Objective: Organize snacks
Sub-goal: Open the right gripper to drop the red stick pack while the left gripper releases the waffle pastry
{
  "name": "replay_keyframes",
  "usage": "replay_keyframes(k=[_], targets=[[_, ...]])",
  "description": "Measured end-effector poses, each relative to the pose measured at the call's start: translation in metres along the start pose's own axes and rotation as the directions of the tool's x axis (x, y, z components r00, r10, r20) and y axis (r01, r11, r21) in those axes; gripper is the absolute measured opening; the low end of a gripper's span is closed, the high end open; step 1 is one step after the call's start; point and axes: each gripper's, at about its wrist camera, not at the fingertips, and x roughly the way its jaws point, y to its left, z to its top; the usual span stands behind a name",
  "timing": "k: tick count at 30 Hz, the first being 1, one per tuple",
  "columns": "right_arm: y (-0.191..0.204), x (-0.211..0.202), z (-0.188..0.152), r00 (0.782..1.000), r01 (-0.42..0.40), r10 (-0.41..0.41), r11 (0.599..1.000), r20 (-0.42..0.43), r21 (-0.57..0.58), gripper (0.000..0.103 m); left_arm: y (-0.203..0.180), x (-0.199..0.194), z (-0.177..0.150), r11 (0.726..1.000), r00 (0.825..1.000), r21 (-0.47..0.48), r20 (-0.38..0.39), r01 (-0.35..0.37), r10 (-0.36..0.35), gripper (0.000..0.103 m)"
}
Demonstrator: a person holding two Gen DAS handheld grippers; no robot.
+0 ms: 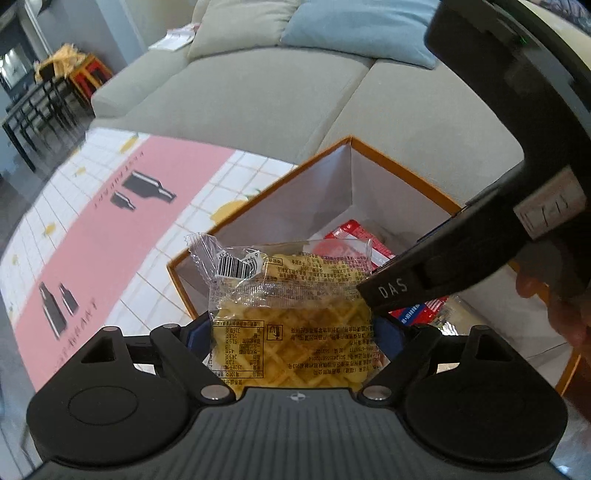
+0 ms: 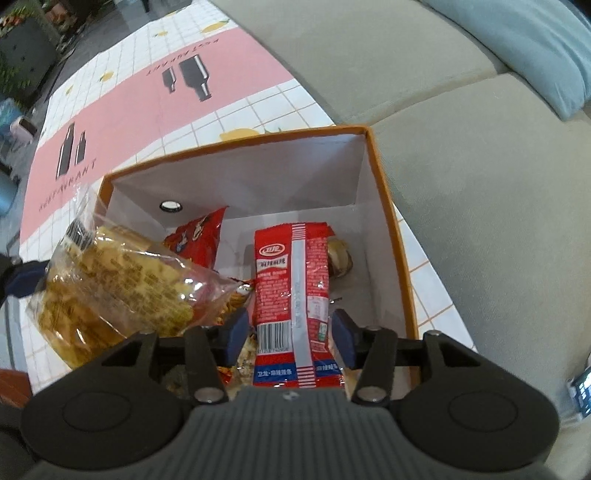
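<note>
I hold my left gripper [image 1: 293, 332] clamped on the chips [image 1: 291, 314] until over the box [image 2: 376, 162], my right gripper [image 2: 290, 332] jaws apart around the red pack [image 2: 291, 295].

The box [image 2: 399, 236] is set on the tabletop [image 2: 229, 107], at the edge nearest the sofa [image 2: 461, 122], which lies behind it. Cushions [image 1: 354, 26] are propped on the sofa. In the box a packet [image 2: 295, 295] is laid lengthwise, between the fingers [image 2: 236, 332] of the right gripper [image 2: 290, 338]; a second packet [image 2: 199, 236] is leaned to its left. The waffle pack [image 1: 291, 332] is held between the fingers of the left gripper [image 1: 291, 334], above the box's left rim.
</note>
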Motion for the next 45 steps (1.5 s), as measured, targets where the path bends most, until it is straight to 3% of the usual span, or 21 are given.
replay_keyframes(k=[10,17,20,22,28,33,38,40,45], targets=[[-0.006,-0.036,-0.001,0.995,-0.052,0.046,0.997,0.086,0.063,0.049,0.001,0.008,-0.002,0.999,0.999,-0.025,-0.023,0.023,-0.024,0.101],[-0.007,-0.067,-0.01,0.958,-0.269,0.257,0.959,0.126,0.084,0.044,0.0,0.013,-0.006,0.998,0.998,-0.034,-0.013,0.055,-0.056,0.1],[-0.001,-0.06,-0.014,0.95,-0.304,0.296,0.949,0.095,0.08,0.033,0.001,0.009,-0.006,0.996,0.997,-0.048,0.009,0.08,-0.08,0.1],[0.001,-0.049,-0.015,0.947,-0.321,0.317,0.942,0.056,0.096,0.02,0.0,0.005,-0.007,0.994,0.995,-0.047,0.025,0.1,-0.099,0.1],[0.007,-0.023,-0.015,0.966,-0.257,0.258,0.959,0.008,0.115,0.018,0.0,-0.011,-0.011,0.989,0.986,-0.019,0.079,0.149,-0.147,0.094],[0.002,-0.019,-0.015,0.968,-0.248,0.25,0.957,0.007,0.151,0.019,0.002,-0.021,-0.02,0.995,0.99,-0.001,0.095,0.103,-0.103,0.094],[0.009,-0.04,-0.015,0.983,-0.169,0.163,0.983,0.081,0.074,0.029,0.02,-0.042,-0.029,0.989,0.988,-0.101,0.126,0.106,-0.093,0.088],[0.013,-0.047,-0.016,0.984,-0.146,0.139,0.988,0.113,0.051,0.045,0.027,-0.052,-0.031,0.983,0.984,-0.142,0.149,0.117,-0.095,0.088],[0.027,-0.073,-0.024,0.97,-0.103,0.105,0.994,0.219,-0.021,0.047,0.047,-0.087,-0.045,0.967,0.976,-0.229,0.211,0.109,-0.06,0.087]])
